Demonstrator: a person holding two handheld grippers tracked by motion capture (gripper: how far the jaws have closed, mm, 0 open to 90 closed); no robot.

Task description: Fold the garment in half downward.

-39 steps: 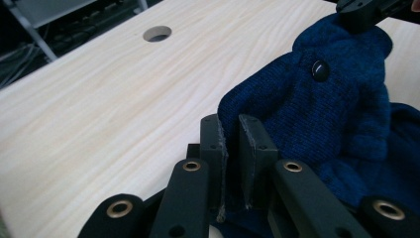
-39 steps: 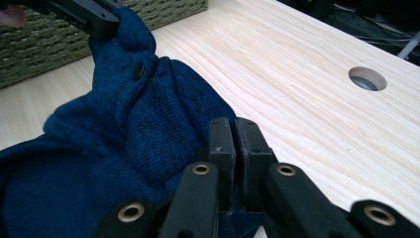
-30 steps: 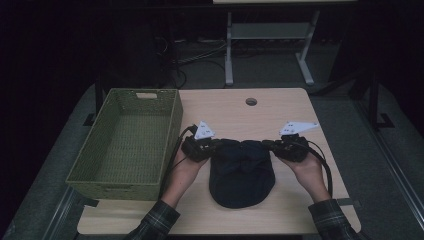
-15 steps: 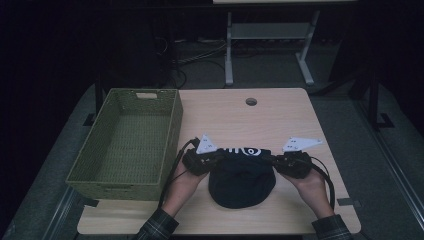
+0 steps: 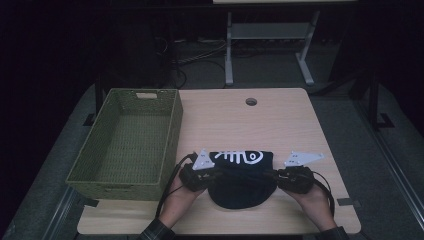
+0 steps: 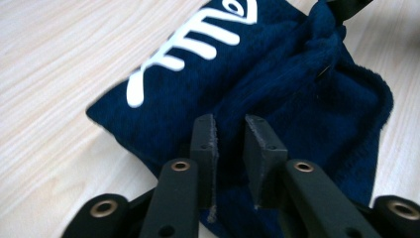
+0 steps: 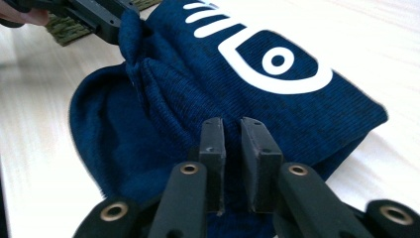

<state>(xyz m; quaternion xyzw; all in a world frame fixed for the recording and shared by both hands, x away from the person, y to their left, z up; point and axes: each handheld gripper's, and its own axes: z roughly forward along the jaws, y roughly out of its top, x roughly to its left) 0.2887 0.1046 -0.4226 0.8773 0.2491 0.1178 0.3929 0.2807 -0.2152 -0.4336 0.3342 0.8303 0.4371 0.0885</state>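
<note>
Dark blue knitted hat lies flat on the wooden table, near my edge of it, between my two hands. Its far part is folded over toward me, so the white fish-skeleton print faces up along the far side; the rounded crown bulges toward me.

My left tongs sit at the hat's left edge. In the left gripper view, the pads stand a narrow gap apart over the fabric; they have just been opening. No cloth is pinched between them that I can see: the hat lies under and beyond the tips, bunched into a ridge running away from them.

My right tongs sit at the hat's right edge, mirror fashion. In the right gripper view, those pads are likewise a slim gap apart and have just been opening, with the hat below and past them, not clamped. The round eye of the print sits up and to the right of the tips. At the top left of that view my left tongs are at the bunched far edge of the fabric.

Green woven basket stands on the left of the table, just beside my left hand, apart from the hat. My right hand rests at the table's near right.
</note>
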